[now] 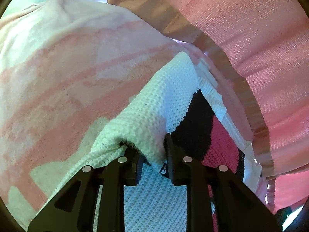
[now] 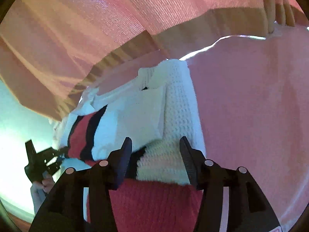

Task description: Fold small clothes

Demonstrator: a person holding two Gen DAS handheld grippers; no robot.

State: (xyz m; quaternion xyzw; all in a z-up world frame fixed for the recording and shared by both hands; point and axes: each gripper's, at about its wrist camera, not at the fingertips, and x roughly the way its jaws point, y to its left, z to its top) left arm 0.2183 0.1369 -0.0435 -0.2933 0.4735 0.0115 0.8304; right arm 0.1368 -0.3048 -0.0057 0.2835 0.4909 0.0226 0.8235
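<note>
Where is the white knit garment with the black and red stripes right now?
The knit garment hangs between both tongs: the left tongs pinch its white fold in the left wrist view, the right tongs bracket its edge, with the pink curtain behind and pink blanket alongside.
</note>
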